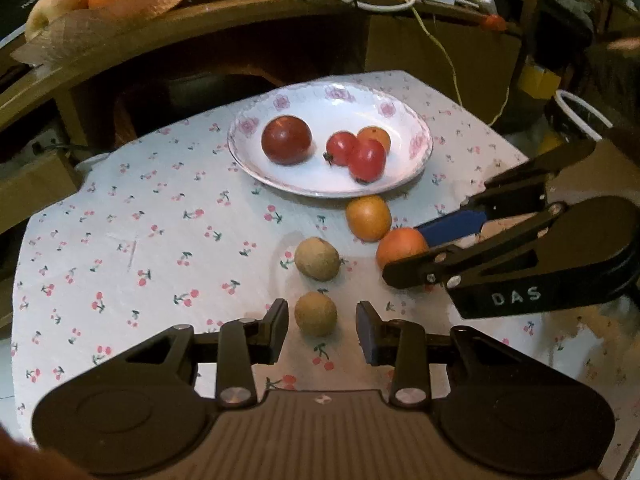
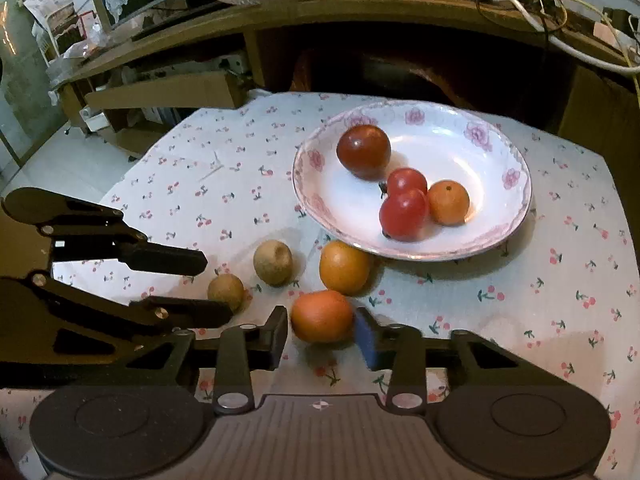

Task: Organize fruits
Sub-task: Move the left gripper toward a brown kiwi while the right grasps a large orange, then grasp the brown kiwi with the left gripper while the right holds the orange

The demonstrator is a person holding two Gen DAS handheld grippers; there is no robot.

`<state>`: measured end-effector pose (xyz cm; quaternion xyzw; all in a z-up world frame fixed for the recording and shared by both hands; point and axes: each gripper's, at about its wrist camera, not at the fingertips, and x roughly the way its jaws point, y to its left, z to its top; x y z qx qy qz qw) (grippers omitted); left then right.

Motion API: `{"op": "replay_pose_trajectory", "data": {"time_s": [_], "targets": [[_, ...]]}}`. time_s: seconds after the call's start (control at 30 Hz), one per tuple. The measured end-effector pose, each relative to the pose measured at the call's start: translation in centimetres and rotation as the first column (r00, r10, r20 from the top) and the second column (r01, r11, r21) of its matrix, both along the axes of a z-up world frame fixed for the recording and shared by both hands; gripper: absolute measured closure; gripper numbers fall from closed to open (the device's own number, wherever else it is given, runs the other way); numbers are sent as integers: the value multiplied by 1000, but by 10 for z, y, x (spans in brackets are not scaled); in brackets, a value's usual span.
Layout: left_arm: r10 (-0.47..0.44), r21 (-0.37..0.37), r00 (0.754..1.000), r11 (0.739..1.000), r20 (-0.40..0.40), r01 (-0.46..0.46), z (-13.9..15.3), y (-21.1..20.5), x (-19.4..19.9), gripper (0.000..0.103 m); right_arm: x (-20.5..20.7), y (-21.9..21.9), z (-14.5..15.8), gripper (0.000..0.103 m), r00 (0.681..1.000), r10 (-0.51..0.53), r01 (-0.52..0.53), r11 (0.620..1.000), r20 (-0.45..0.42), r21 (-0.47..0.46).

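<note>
- White china with pink flowers, the plate (image 2: 516, 184) is the landmark: it sits on the cherry-print cloth (image 1: 120, 240) over the counter and already holds a dark red tomato (image 2: 363, 151), two small red tomatoes (image 2: 404, 208) and one small orange (image 2: 448, 202)
- Four fruits are not yet on the plate, all on the cloth on its near side: an orange (image 2: 345, 267) just beside the rim, a redder tangerine (image 2: 322, 315) nearer the grippers, and two brown kiwis
- Right gripper (image 2: 322, 334): its jaws straddle the tangerine; the blue pad looks to be touching one side, the black pad is at or just short of the other (contact there I cannot confirm), so I read this as a grip about to form rather than a firm pinch
- Left gripper (image 1: 322, 330): jaws spread either side of the near kiwi (image 1: 316, 313), gaps visible on both sides, nothing held
- Far kiwi (image 1: 318, 258) lies between the near kiwi and the plate
- Risk: round, smooth fruit squeezed off-centre could squirt out and roll toward the plate or off the cloth
- Risk: the two grippers work close together, so lifting at once could knock fingers or nudge the orange by the rim
- Risk: a fruit dropped onto the crowded side of the plate may scatter the small tomatoes
</note>
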<state>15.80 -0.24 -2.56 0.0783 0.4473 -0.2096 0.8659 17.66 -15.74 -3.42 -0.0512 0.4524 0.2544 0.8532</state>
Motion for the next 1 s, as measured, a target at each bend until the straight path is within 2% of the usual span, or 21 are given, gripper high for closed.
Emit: {"op": "replay_pose_trajectory", "data": {"time_s": [0.2, 0.33, 0.6, 0.73, 1.0], "targets": [[12, -4, 1000, 1000, 4, -12, -6, -3, 1, 62, -1, 0, 0, 68, 1000, 3, -3, 1000, 0, -5], [7, -6, 1000, 1000, 10, -7, -4, -5, -2, 72, -3, -2, 2, 68, 1000, 5, -5, 1000, -2, -8], [-37, -31, 999, 999, 16, 38, 5, -12, -16, 72, -23, -17, 6, 68, 1000, -4, 3, 1000, -12, -17], [-59, -15, 998, 998, 38, 60, 6, -22, -19, 72, -40, -23, 6, 68, 1000, -7, 7, 999, -10, -33], [3, 39, 998, 999, 68, -6, 0, -20, -13, 68, -48, -26, 5, 67, 1000, -7, 7, 999, -1, -34]]}}
